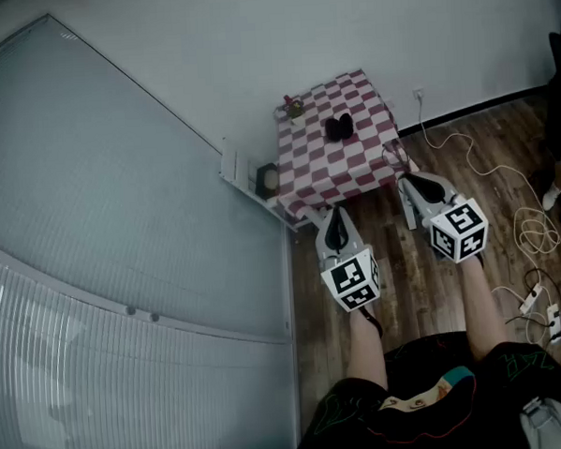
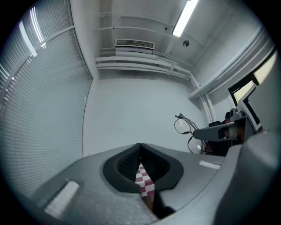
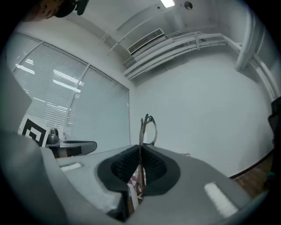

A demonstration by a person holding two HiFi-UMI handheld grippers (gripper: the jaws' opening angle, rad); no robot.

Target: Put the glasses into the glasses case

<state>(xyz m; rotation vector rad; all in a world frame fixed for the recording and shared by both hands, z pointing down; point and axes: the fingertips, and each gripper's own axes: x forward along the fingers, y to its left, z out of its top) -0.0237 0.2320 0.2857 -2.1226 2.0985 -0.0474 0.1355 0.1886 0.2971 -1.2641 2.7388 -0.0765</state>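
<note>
Clamping the glasses (image 3: 147, 125) edge-on, your right gripper (image 3: 140, 151) has its jaws closed on the thin wire frame, with one lens standing upright above the tips. Your left gripper (image 2: 140, 149) has its jaws together with nothing between them; only checked cloth shows through the slit below.

In the head view the glasses case (image 1: 339, 127) lies as a dark shape near the middle of the checked surface (image 1: 362, 172). It is between 10 and 11 o'clock from the right jaws and at about 12 o'clock from the left jaws. Both grippers stand about equally near it, the right at the surface's near right corner. Whether the case is open, and how its long axis runs, cannot be told.

A small object (image 1: 293, 106) sits at the far left corner, well apart from the case. Cables (image 1: 503, 174) trail over the floor at 3 o'clock. Judged from here, nothing blocks the path to the case.
</note>
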